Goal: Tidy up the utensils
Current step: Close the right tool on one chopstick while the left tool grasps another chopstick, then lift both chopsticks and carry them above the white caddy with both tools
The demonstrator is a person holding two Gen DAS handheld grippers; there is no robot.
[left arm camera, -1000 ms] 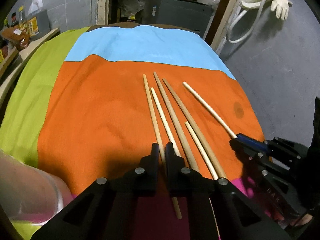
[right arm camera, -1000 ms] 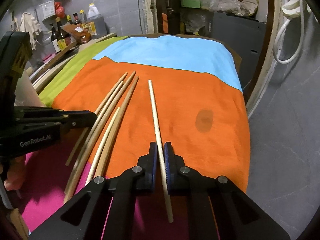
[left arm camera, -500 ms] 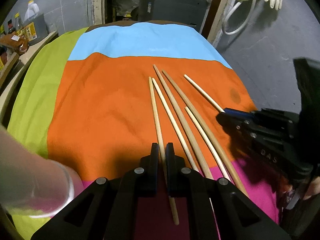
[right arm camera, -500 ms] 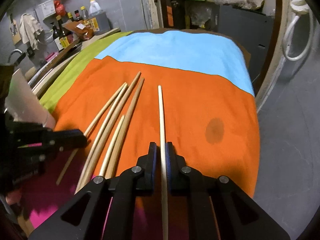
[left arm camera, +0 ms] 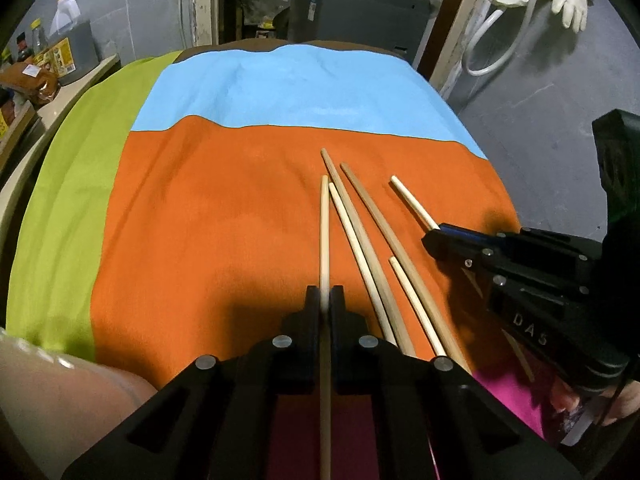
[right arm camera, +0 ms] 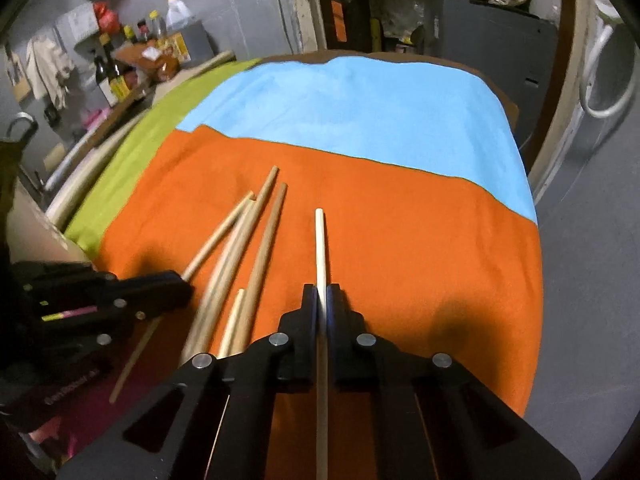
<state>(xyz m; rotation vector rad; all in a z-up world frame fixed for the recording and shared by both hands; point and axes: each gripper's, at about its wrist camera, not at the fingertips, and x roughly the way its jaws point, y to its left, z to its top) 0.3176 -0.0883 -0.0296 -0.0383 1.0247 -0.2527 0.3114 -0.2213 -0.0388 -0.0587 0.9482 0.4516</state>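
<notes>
Both grippers, the left gripper (left arm camera: 325,294) and right gripper (right arm camera: 321,294), are clamped on one chopstick each, at twelve o'clock of each wrist view, beside the loose sticks (left arm camera: 372,248); each is best laid parallel against that row before release.

right gripper (right arm camera: 323,294) clamped on pale chopstick (right arm camera: 320,240) | left gripper (right arm camera: 176,286) pinching another chopstick (right arm camera: 218,236) | orange cloth (right arm camera: 420,260)

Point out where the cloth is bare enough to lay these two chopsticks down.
Free: the orange cloth left of the left claw, up to the green strip, and the blue band beyond. Crowded: the loose chopsticks between both claws.
</notes>
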